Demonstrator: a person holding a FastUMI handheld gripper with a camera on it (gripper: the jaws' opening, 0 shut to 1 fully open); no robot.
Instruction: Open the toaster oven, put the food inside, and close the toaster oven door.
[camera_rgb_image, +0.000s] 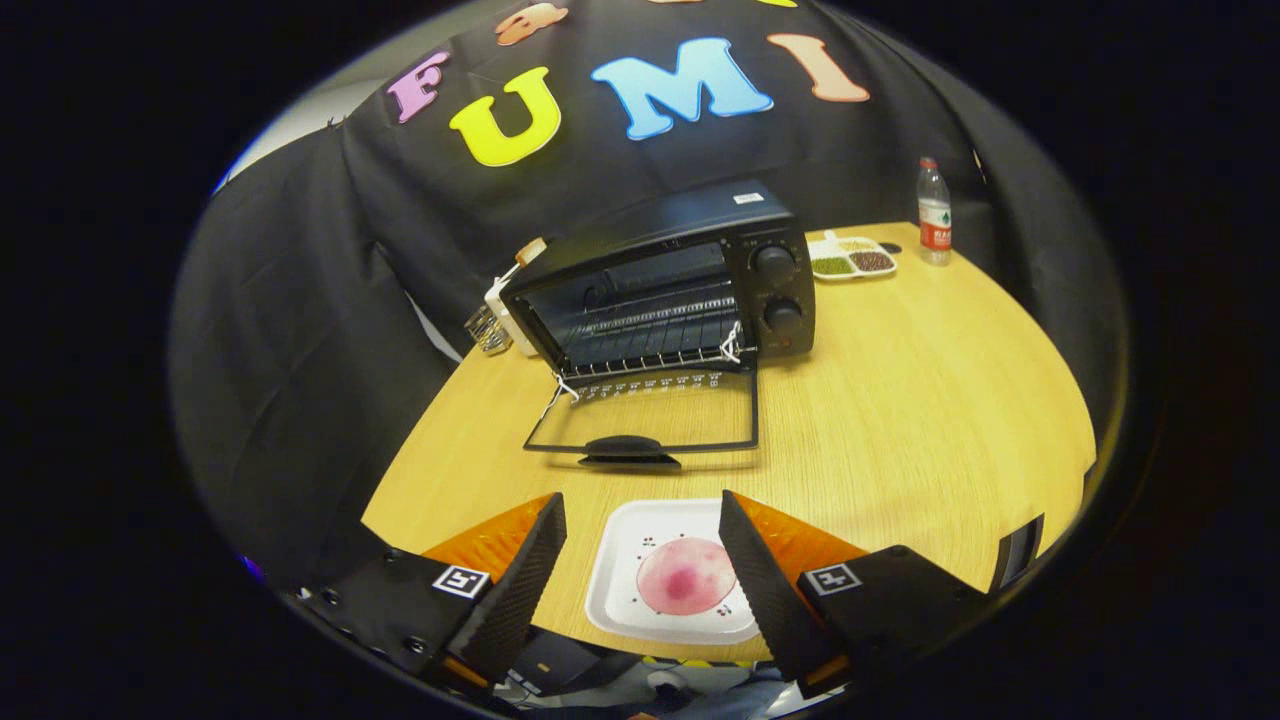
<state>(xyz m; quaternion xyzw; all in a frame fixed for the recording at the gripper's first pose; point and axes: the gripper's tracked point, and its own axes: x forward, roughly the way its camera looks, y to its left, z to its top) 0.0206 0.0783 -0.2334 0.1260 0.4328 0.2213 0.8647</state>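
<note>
The round wooden desk (900, 400) carried everything, and the toaster oven (670, 285) stood toward its far side, serving as the fixed mark for the rest. The oven's glass door (645, 420) was already swung fully down and lay flat in front of the oven, its handle nearest the claw, with the wire rack inside bare; so the opening step looked done, while loading and closing remained. In front of the dropped door, close to the desk's near edge, sat a white square plate (625, 575) with the food (686, 575), a round pink piece, resting on it and not yet lifted. The claw (640, 570) hung over that plate with its fingers spread wide, one to either side of the food, gripping nothing. To the right of the oven and a little behind it lay a small divided tray (852, 258) of dry grains, and further right of that stood a plastic bottle (934, 212). By my judgement, roughly a third of the job was complete.
</note>
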